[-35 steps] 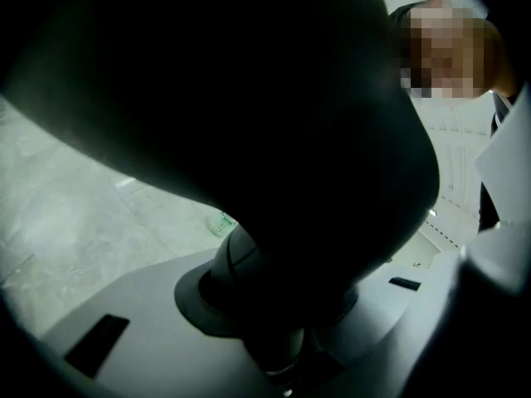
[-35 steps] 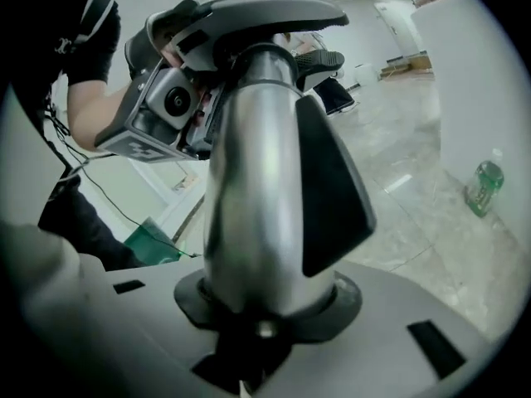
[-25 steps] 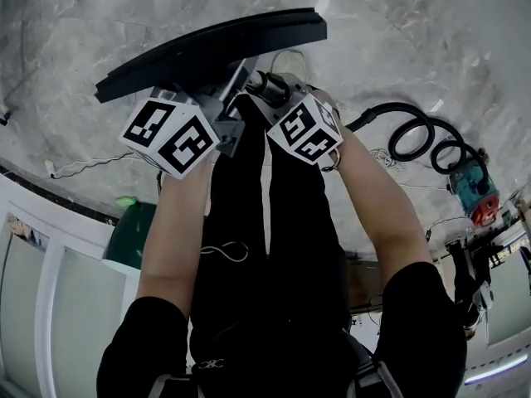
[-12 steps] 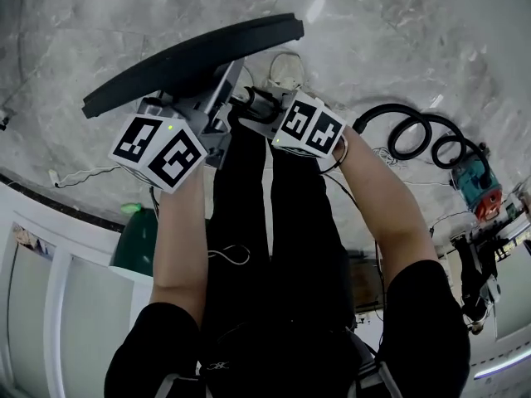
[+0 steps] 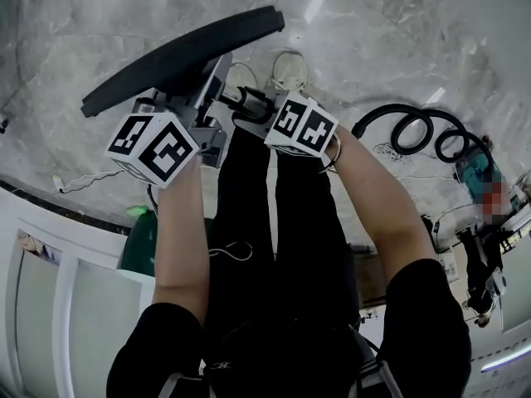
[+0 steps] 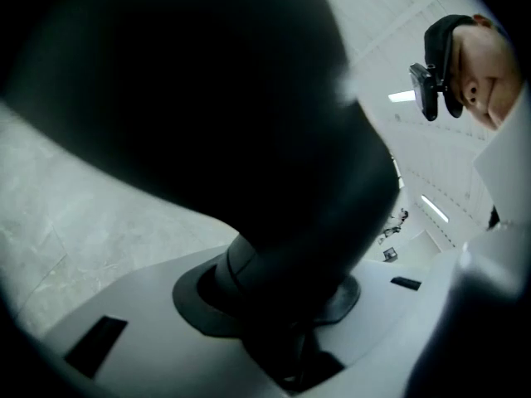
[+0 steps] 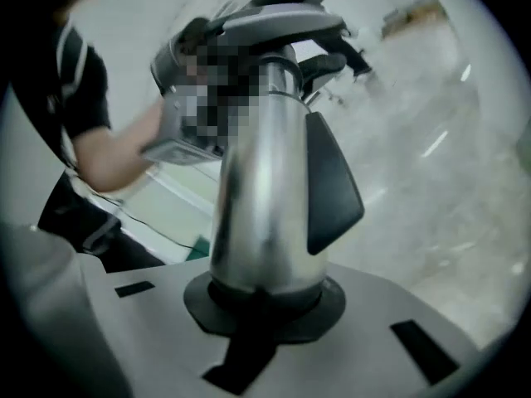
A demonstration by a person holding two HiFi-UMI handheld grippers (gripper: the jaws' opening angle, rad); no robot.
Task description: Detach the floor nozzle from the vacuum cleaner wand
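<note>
The nozzle (image 5: 182, 56) is stretching across the way ahead, barring a straight reach forward. Bare floor (image 5: 398, 31) is lying open beyond it and to its right. Legs (image 5: 249, 222) and shoes (image 5: 287, 68) are filling the middle below. A coiled hose (image 5: 398, 107) is crowding the right side; a cable (image 5: 83, 179) is trailing at left.

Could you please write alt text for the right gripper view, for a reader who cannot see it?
The right gripper is shut on a silver vacuum wand that stands up from its jaws, a black catch on its side. Behind, blurred, are a person's bare forearm and grey marble floor.
</note>
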